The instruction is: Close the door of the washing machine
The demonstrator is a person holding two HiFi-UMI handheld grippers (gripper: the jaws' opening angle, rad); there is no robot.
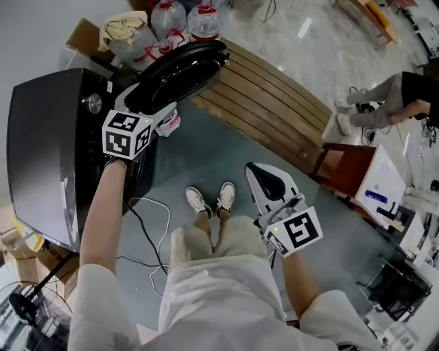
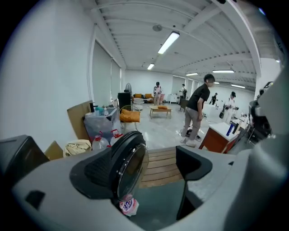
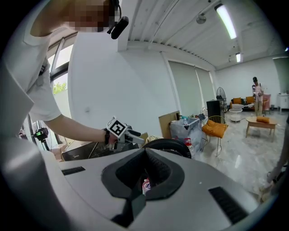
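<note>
The black washing machine point(image 1: 55, 151) stands at the left with its round glass door point(image 1: 175, 75) swung open. My left gripper point(image 1: 156, 113) is open at the door's near rim. In the left gripper view the door point(image 2: 128, 164) stands edge-on between the spread jaws, close against the left finger point(image 2: 95, 173), and whether they touch I cannot tell. A small pink-and-white tag point(image 2: 128, 206) hangs below the door. My right gripper point(image 1: 273, 184) is shut and empty, low over the floor to the right, pointing towards the door point(image 3: 169, 145).
A slatted wooden platform point(image 1: 267, 103) lies beyond the door. Water bottles point(image 1: 185, 17) and a cardboard box point(image 1: 82, 34) sit behind the machine. A cable point(image 1: 147, 226) trails on the floor. My feet point(image 1: 209, 199) stand mid-floor. A brown desk point(image 1: 343, 168) and a person point(image 1: 384, 103) are at the right.
</note>
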